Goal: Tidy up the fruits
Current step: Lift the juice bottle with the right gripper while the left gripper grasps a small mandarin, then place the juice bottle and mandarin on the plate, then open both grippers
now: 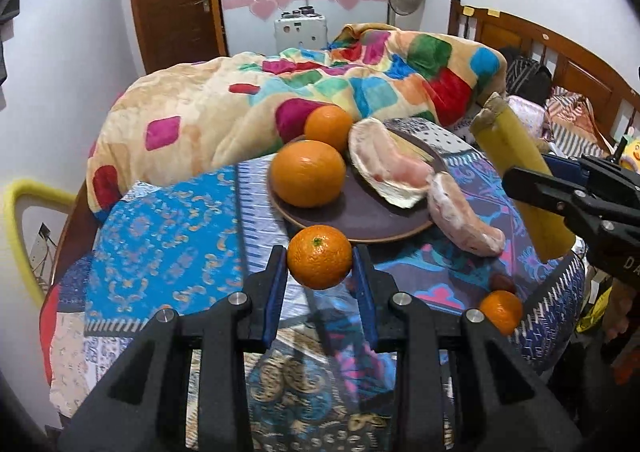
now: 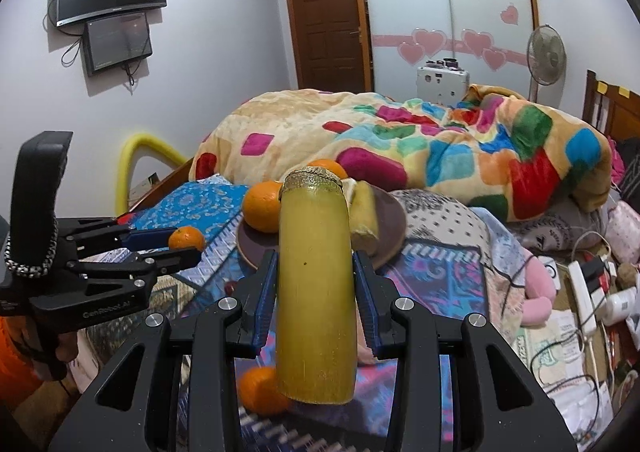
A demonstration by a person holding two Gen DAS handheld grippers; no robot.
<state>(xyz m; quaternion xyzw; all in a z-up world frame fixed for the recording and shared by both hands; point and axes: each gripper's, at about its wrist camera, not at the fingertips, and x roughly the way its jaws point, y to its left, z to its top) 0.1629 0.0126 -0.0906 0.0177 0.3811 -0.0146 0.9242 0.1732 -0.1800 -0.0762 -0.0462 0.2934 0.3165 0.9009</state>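
Note:
My left gripper point(image 1: 320, 266) is shut on a small orange point(image 1: 319, 256) and holds it above the patterned bedspread, just in front of a dark round plate point(image 1: 360, 218). On the plate lie two larger oranges point(image 1: 308, 173) and a pomelo piece point(image 1: 386, 164); another pomelo segment point(image 1: 464, 216) lies off its right edge. My right gripper point(image 2: 316, 276) is shut on a long yellow stick, like sugarcane point(image 2: 314, 284), held upright over the bed. A small orange point(image 1: 501, 310) and a small red fruit point(image 1: 503, 282) lie on the bed at right.
A heaped colourful blanket point(image 1: 320, 92) lies behind the plate. A wooden headboard point(image 1: 560, 52) stands at right. Cables, a power strip point(image 2: 584, 296) and a pink toy point(image 2: 538, 292) clutter the bed's right side.

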